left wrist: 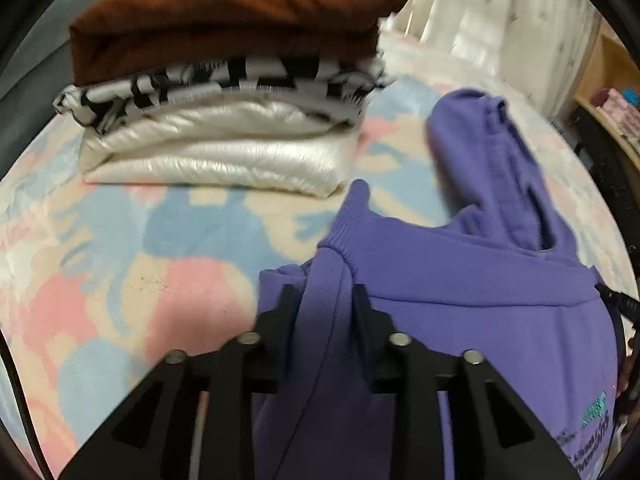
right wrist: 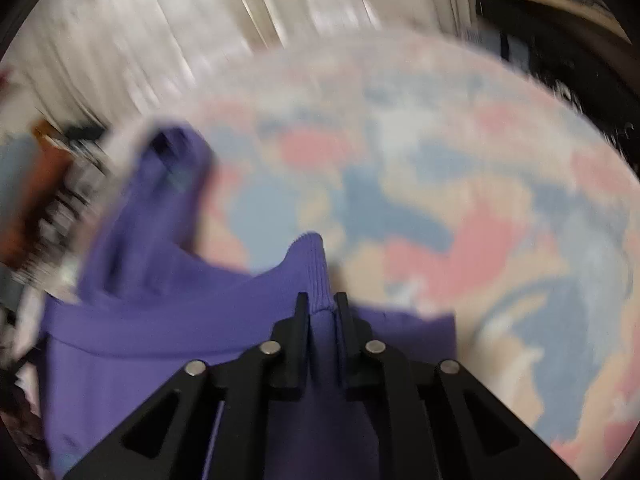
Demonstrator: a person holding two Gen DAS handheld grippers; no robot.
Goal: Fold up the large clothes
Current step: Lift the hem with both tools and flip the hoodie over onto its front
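both in on the purple hoodie (left wrist: pixel 460 300) over the pastel blanket (left wrist: pixel 140 248): left gripper (left wrist: pixel 325 296) and right gripper (right wrist: pixel 322 300) clamped on ribbed cuffs. looks mid-fold; next, lay sleeves across the body, squarely.

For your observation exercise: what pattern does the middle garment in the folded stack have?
Black-and-white print on the middle garment, clearest in the left wrist view.

Both wrist views look closely along their jaws, sharing the purple hoodie (left wrist: pixel 460 300).
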